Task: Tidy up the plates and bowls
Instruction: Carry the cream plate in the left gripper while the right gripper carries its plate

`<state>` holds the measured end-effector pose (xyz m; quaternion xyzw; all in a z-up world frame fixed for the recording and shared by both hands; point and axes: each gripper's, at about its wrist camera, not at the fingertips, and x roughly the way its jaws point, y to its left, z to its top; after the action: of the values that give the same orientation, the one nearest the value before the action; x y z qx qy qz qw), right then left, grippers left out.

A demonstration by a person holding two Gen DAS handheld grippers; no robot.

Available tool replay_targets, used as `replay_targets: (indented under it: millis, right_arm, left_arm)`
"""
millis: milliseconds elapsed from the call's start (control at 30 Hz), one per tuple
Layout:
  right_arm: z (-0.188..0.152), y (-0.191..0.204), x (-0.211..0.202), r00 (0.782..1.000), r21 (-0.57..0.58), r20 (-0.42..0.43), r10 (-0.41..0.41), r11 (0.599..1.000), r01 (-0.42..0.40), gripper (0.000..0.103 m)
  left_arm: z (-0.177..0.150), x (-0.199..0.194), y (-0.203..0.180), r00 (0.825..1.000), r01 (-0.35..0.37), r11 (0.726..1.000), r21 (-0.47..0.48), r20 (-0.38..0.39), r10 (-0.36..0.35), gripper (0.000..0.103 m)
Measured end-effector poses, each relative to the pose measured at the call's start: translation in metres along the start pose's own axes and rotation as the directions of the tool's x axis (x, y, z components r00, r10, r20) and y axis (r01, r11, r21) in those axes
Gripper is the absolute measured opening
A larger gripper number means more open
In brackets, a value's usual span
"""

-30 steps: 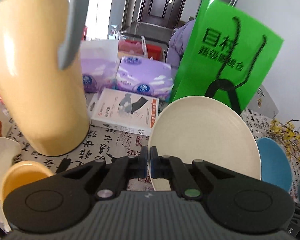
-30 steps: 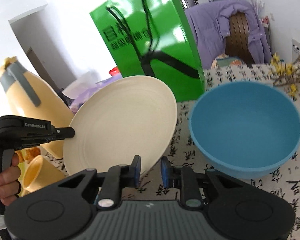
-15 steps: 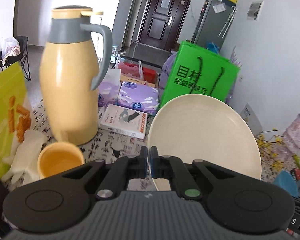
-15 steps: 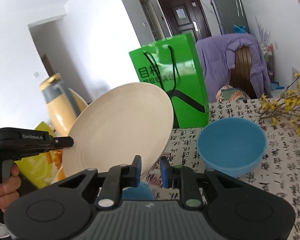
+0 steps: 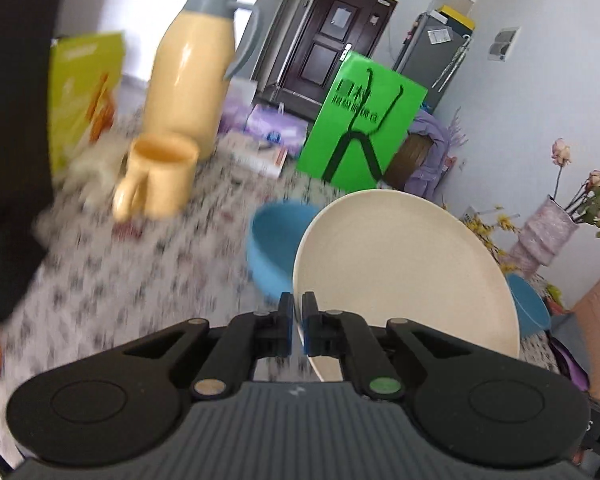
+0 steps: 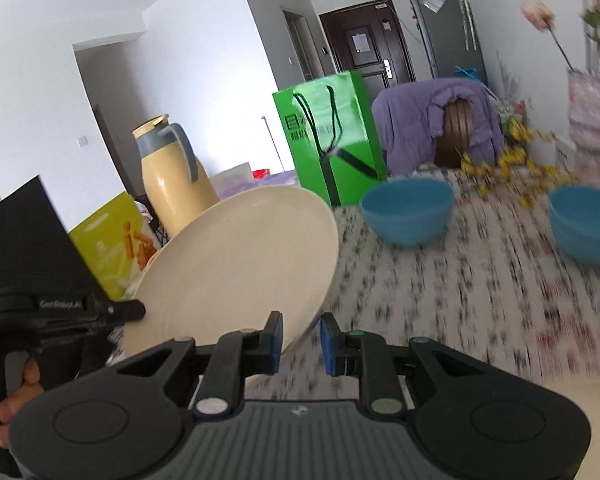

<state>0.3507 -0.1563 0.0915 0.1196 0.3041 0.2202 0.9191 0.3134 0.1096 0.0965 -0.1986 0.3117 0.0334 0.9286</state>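
Left wrist view: the left gripper [image 5: 296,322] is clamped on the plate's [image 5: 404,272] rim, plate tilted up to its right. The right gripper [image 6: 300,342], jaws apart, straddles the plate's opposite edge; a bowl [image 6: 407,211] sits ahead of it, slightly right.

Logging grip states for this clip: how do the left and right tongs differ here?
The left tongs are shut on the rim of the cream plate, carrying it tilted above the table; the right tongs stand open, straddling the plate's edge with a gap showing, not gripping. Both are black with blue pads.
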Motion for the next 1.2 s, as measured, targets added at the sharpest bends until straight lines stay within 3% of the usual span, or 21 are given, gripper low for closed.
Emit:
replay_targets:
  millis: [267, 600, 933, 1200]
  right_arm:
    - [-0.081, -0.010, -0.061, 1.000, 0.040, 0.000, -0.024, 0.999, 0.024, 0.020]
    - [-0.143, -0.015, -0.111, 0.997, 0.037, 0.007, -0.076, 0.996, 0.076, 0.020]
    - [-0.149, -0.035, -0.139, 0.994, 0.077, 0.046, -0.095, 0.993, 0.091, 0.020]
    - [-0.139, -0.074, -0.160, 0.981, 0.121, 0.085, -0.175, 0.979, 0.164, 0.020]
  left_arm:
    - [-0.087, -0.044, 0.005, 0.999, 0.011, 1.000, 0.010, -0.053, -0.011, 0.006]
    - [-0.149, -0.071, -0.012, 0.997, -0.024, 0.996, 0.091, -0.075, 0.031, 0.006]
    - [-0.158, -0.072, -0.039, 0.996, 0.015, 0.992, 0.125, -0.090, -0.004, 0.006]
    - [-0.158, -0.048, -0.087, 0.990, 0.091, 0.982, 0.163, -0.125, -0.071, 0.006]
